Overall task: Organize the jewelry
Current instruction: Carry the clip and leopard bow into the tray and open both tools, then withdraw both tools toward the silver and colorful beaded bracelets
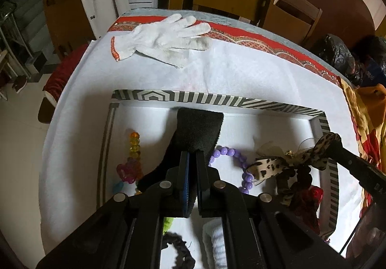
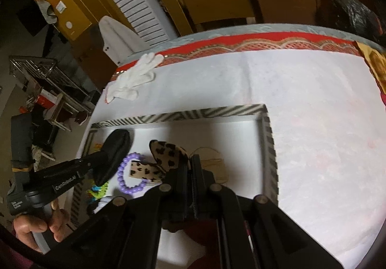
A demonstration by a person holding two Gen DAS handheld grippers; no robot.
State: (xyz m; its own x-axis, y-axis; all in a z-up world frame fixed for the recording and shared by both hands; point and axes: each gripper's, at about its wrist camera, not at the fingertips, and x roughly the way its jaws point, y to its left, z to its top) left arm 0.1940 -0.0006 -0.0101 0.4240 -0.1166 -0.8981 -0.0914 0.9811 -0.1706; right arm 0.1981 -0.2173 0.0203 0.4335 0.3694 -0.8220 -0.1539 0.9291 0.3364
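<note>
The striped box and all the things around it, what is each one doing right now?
Striped rectangular box: open, lying on the white cloth.
Left gripper: fingers shut on a black fuzzy pad.
Right gripper: fingers shut on a leopard-print fabric bow.
Purple bead bracelet: lying loose in the box.
White knitted glove: flat, outside the box.

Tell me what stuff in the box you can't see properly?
- Left wrist view: the black scrunchie and green thing are mostly hidden behind the left gripper.
- Left wrist view: the red piece sits dark behind the leopard bow.
- Right wrist view: the right gripper covers the bow's middle, and the tan fabric is blurred.
- Right wrist view: the purple bead bracelet is partly covered.
</note>
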